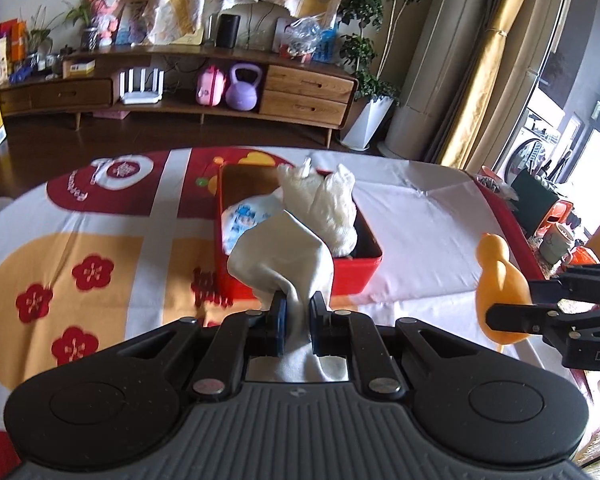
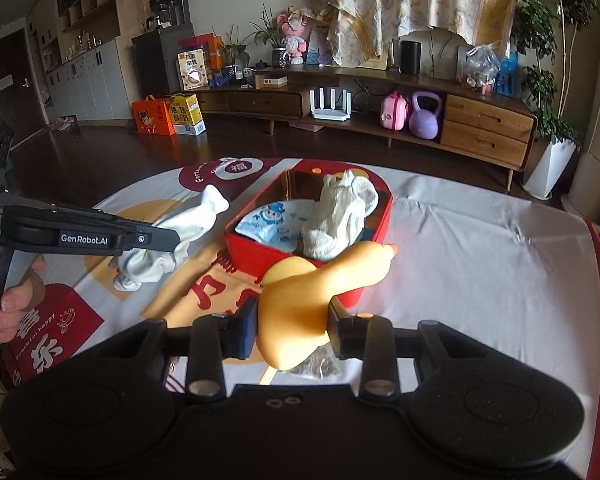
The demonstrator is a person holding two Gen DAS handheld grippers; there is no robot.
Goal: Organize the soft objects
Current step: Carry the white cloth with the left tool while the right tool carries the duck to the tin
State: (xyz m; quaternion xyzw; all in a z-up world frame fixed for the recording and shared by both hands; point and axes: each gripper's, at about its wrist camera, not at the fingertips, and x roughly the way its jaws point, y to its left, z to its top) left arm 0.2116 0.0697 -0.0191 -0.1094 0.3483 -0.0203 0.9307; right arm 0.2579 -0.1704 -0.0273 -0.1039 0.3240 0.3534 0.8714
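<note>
Red and gold cloth covers the big surface (image 1: 100,240). On it sits a red box (image 2: 364,292) with a fluffy cream cloth (image 2: 340,216) and a blue-print cloth (image 2: 272,220) inside. The left tongs (image 1: 298,312) are clenched on a white sock (image 1: 284,256), held up just in front of the box. The right tongs (image 2: 292,320) squeeze a soft orange duck toy (image 2: 320,284) near the box's front edge. To do this well, I think each hand should carry its thing over the box, go low, then let go gently.
</note>
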